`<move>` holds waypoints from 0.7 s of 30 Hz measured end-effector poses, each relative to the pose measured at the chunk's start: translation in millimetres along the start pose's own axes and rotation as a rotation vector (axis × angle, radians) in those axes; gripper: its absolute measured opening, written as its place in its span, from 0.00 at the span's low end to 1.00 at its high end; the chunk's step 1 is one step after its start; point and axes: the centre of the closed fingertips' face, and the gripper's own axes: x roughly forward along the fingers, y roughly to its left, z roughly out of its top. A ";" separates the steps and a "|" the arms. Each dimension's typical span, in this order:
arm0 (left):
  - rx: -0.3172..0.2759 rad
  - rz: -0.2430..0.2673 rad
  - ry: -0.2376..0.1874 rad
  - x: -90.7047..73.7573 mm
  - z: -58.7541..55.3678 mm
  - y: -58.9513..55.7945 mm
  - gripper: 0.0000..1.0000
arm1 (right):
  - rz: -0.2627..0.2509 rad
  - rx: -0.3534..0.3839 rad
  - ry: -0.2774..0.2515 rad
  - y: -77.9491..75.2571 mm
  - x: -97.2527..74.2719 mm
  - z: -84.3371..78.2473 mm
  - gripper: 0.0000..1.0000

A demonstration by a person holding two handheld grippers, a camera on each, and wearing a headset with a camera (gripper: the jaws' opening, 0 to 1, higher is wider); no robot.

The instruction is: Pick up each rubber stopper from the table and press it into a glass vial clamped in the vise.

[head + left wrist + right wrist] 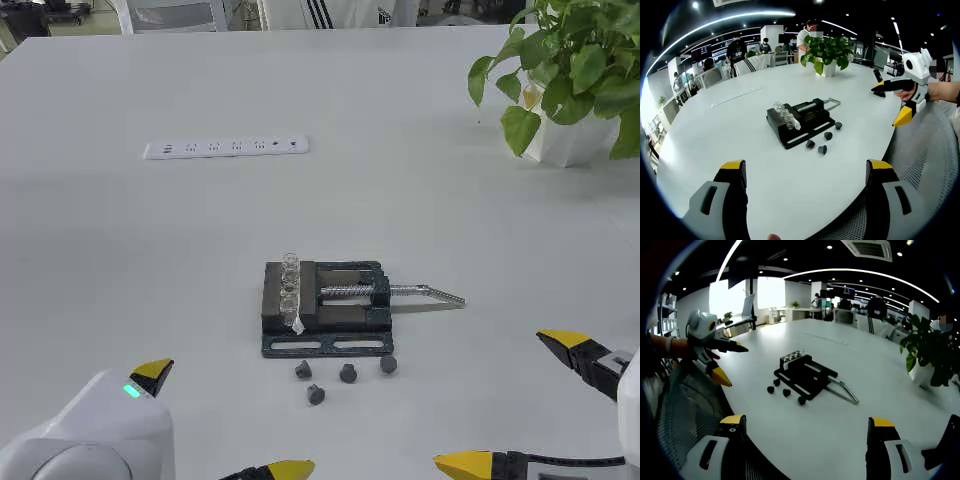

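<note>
- Setting: open office with ceiling strip lights; a broad white tabletop (150, 250) carries all the items.
- Left gripper (806, 172): at the near edge, well short of the work. Fingers spread wide with nothing between them. Judged to be waiting, ready for a first pick.
- Right gripper (807, 425): also at the near edge, on the other side. Fingers likewise released and carrying nothing.
- Stoppers (348, 373): four, dark grey, loose on the tabletop just in front of the vise. Three lie in a rough row and one sits nearer. They are spaced apart, probably so that fingers can close on one without nudging another.
- Vise (345, 318): dark, flat on the tabletop at centre, beyond the stoppers. Its weight should take the downward press.
- Vials (290, 283): clear glass, in a short row, upright between the vise's clamping faces with mouths up. Clamping likely keeps them from tipping under the push. Whether any is already stopped is too small to tell.
- Handle (430, 295): bright metal, projecting from the vise's right end, clear of the stoppers.
- Power strip (225, 147): white, far left, well apart from the work.
- Plant (575, 70): potted, far right corner.
</note>
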 end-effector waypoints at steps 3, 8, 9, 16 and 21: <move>0.004 0.003 0.000 -0.1 -0.1 0.7 0.99 | 0.004 -0.006 0.007 1.1 0.4 -0.9 1.00; 0.007 0.019 -0.004 -0.5 0.5 3.0 0.99 | 0.006 -0.011 0.010 1.9 0.6 -1.1 0.99; 0.007 0.023 -0.005 -0.7 0.8 3.5 0.99 | 0.006 -0.011 0.008 1.8 0.6 -1.1 1.00; 0.004 0.033 -0.006 -0.6 1.0 5.2 0.99 | 0.012 -0.008 0.013 1.9 1.3 -2.9 0.99; 0.001 0.035 -0.006 -0.6 1.1 5.4 0.99 | 0.017 -0.013 0.025 1.7 2.3 -6.3 0.99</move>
